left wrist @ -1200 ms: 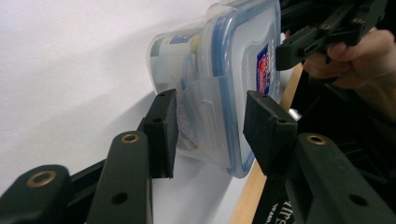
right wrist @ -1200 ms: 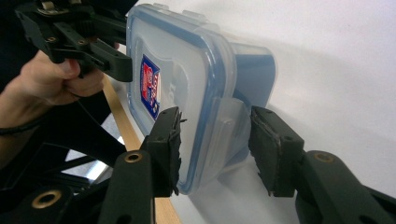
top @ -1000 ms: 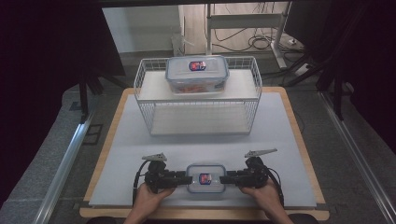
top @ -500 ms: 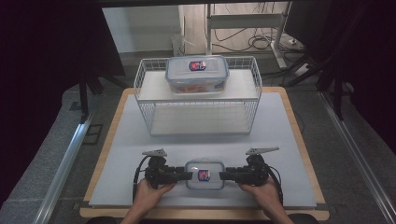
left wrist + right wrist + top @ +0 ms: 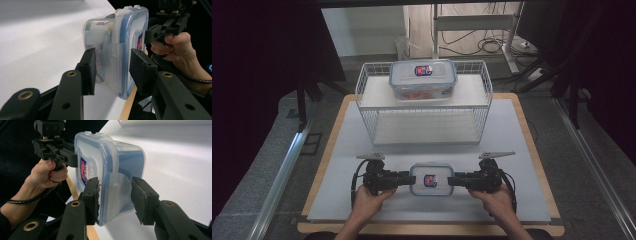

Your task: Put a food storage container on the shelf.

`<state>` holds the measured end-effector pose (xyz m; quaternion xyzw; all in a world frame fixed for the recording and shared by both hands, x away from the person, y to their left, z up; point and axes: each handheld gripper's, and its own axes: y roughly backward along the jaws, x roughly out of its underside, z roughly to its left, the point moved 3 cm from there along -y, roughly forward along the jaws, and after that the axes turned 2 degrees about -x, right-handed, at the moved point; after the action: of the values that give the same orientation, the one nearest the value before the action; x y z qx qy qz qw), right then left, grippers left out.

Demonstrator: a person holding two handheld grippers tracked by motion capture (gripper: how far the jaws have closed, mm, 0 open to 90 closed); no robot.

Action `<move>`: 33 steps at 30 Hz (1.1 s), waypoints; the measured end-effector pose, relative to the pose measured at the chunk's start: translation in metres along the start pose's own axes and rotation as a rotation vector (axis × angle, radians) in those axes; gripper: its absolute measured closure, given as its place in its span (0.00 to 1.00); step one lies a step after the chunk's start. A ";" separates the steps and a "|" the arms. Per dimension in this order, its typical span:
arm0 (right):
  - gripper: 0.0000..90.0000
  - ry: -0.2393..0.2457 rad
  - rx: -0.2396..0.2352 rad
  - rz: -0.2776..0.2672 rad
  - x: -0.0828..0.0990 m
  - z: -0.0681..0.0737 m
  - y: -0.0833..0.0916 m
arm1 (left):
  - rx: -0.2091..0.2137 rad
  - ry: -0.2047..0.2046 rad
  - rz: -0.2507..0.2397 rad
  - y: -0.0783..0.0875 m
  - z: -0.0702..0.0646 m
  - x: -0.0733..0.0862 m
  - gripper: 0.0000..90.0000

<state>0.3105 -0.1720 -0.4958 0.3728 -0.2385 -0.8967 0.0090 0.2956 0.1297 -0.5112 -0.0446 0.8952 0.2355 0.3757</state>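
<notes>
High view: a person sets the left gripper (image 5: 404, 180) and right gripper (image 5: 455, 180) at opposite ends of a lidded box (image 5: 431, 179) on the near table (image 5: 532, 150). Jaws straddle the end clasps, not clamped. Likely next: squeeze both and lift.

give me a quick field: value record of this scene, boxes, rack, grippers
near box: lidded clear box on the white mat, between the two grippers
far box: same kind, on top of the wire rack
left gripper: jaws apart, either side of the near box's end latch
right gripper: jaws apart, either side of the opposite end latch
lid: on the near box
grip: neither shut on the box yet
</notes>
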 end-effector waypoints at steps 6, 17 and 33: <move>0.65 0.022 0.002 -0.028 -0.016 0.004 0.005 | -0.017 -0.031 -0.015 0.006 -0.006 -0.018 0.64; 0.65 0.067 -0.005 -0.056 -0.056 0.019 0.013 | -0.038 -0.069 -0.041 0.025 -0.019 -0.057 0.64; 0.65 0.110 -0.006 -0.098 -0.115 0.037 0.020 | -0.050 -0.088 -0.087 0.049 -0.030 -0.106 0.65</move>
<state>0.3652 -0.1520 -0.3876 0.4328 -0.2163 -0.8749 -0.0209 0.3387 0.1490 -0.4002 -0.0823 0.8688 0.2432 0.4234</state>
